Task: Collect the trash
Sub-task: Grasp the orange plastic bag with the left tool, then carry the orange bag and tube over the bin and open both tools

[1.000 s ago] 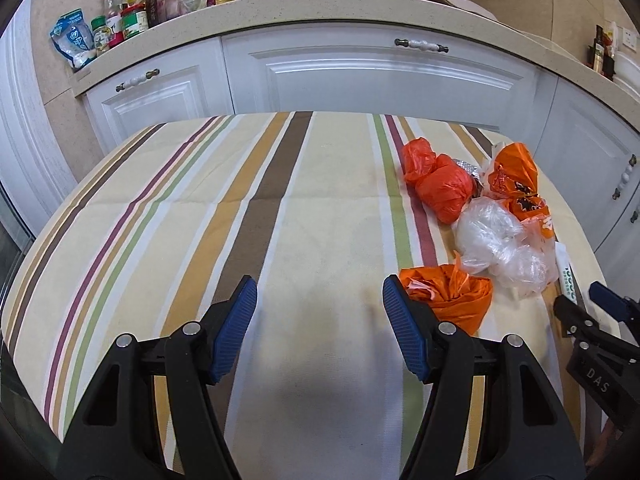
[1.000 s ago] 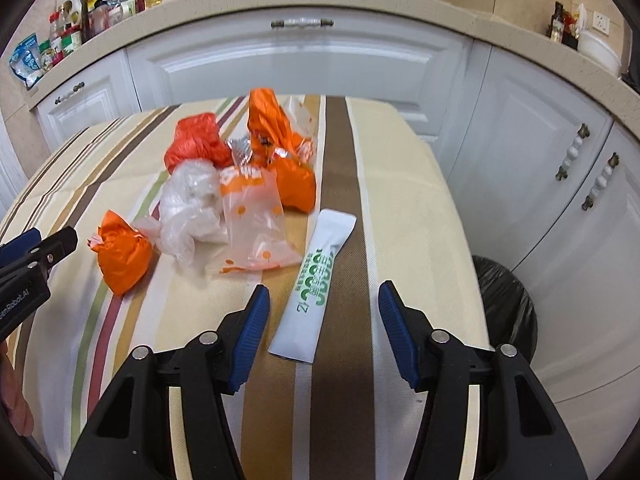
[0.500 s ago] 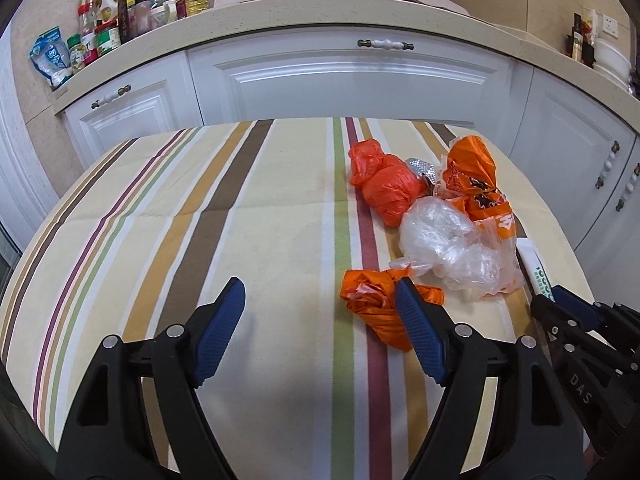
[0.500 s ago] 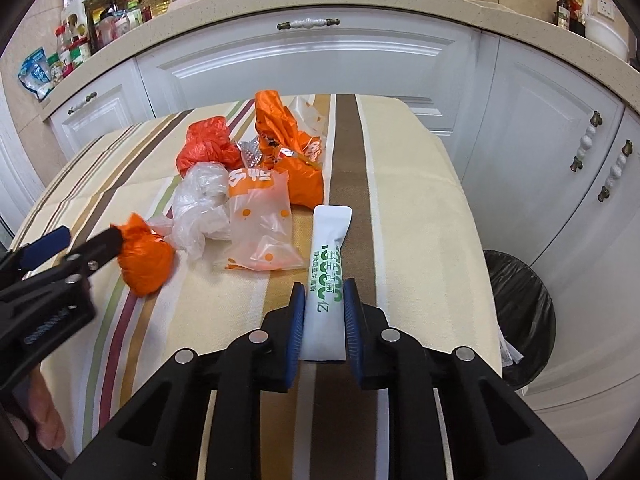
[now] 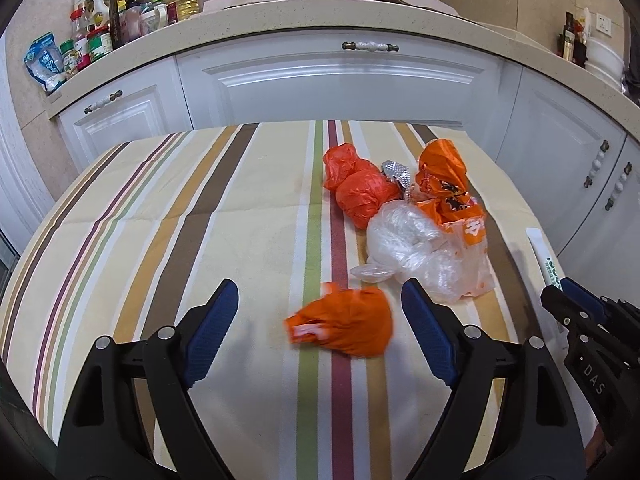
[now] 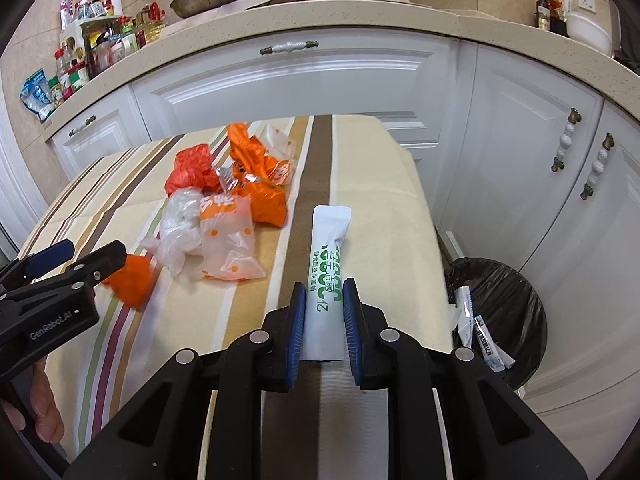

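Observation:
My right gripper (image 6: 323,300) is shut on a long white sachet with green print (image 6: 328,256) and holds it over the striped tablecloth (image 6: 376,216). My left gripper (image 5: 320,312) is open, with a crumpled orange bag (image 5: 346,326) lying between its fingers on the cloth; the bag also shows in the right wrist view (image 6: 134,280). Beyond it lies a heap of trash: a clear plastic bag (image 5: 408,240), an orange ball of plastic (image 5: 360,192), an orange printed wrapper (image 5: 444,180) and a foil scrap (image 5: 396,172).
A bin with a black liner (image 6: 500,308) stands on the floor right of the table, with several wrappers inside. White cabinets (image 6: 312,84) and a counter with bottles (image 5: 112,12) lie behind the table.
My right gripper closed on the white sachet and lifted it. My left gripper moved right and forward, so the crumpled orange bag now sits between its open fingers.

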